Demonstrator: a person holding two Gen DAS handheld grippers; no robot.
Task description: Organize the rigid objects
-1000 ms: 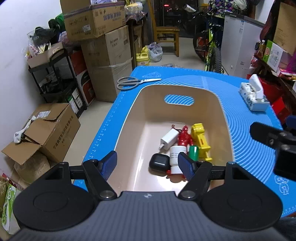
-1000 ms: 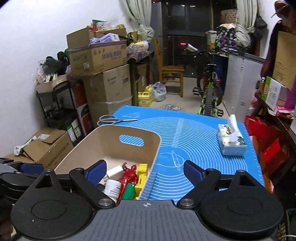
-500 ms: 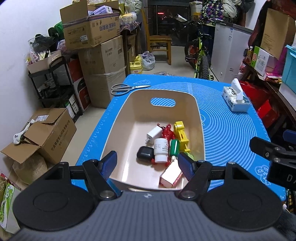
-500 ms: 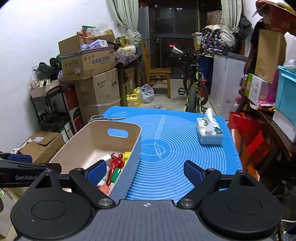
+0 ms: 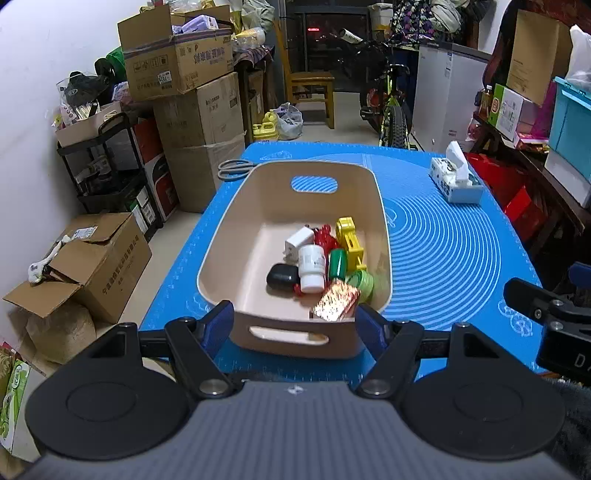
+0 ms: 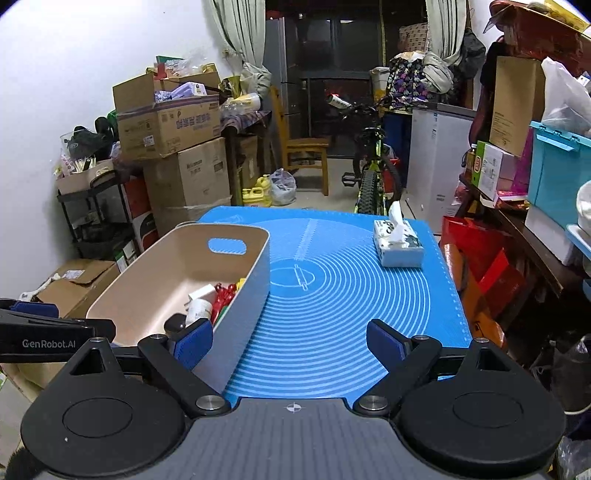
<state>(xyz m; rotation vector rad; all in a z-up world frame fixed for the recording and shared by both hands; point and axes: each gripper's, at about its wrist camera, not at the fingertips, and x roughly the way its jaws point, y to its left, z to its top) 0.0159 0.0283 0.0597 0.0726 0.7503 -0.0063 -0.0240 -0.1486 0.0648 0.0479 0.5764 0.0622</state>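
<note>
Fingers of both the left gripper (image 5: 294, 326) and the right gripper (image 6: 290, 345) spread wide and empty, small objects (image 5: 319, 256) piled in the basket (image 5: 236, 236) on the mat (image 5: 450, 251), likely spilling if nudged.

A white wall (image 6: 74, 74) stood on the left, with stacked boxes (image 6: 177, 147) and a black rack (image 6: 96, 218) against it. The floor (image 5: 325, 114) was pale. Beyond were a wooden chair (image 6: 306, 155), a bicycle (image 6: 373, 173), curtains (image 6: 240, 33) and dark windows (image 6: 332, 48). A white cabinet (image 6: 436, 158) stood on the right.
</note>
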